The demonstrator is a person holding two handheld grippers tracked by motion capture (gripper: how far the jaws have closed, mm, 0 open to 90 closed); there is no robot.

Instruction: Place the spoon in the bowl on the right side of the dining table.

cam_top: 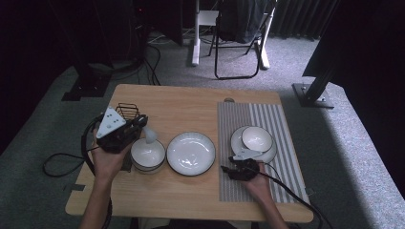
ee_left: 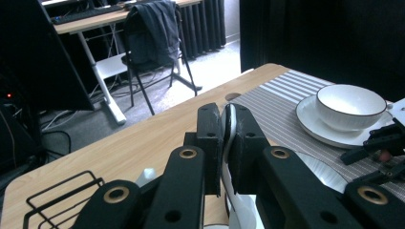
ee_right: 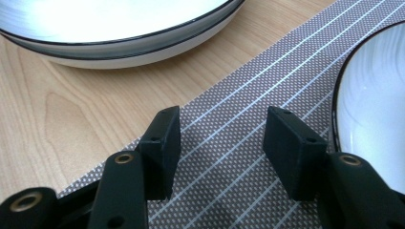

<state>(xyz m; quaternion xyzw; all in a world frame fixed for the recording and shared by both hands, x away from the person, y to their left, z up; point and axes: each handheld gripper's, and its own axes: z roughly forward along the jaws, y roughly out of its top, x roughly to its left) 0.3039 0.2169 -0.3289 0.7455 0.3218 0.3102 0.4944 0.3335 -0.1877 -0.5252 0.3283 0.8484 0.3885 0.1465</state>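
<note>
While the left claw (cam_top: 139, 122) is clamping the spoon (ee_left: 230, 126): it is hanging over the left bowl (cam_top: 148, 153), at the centre plate's (cam_top: 191, 152) 9 o'clock.
Doing it well: lowering gently, likely releasing only once the scoop is resting inside.
Right claw (ee_right: 222, 129): standing open, empty, over the placemat (cam_top: 282, 124).
Count: two bowls, two plates, one spoon.

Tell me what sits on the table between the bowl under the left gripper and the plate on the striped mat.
In the high view, an empty white plate on bare wood sits between that bowl and the mat's plate.
</note>
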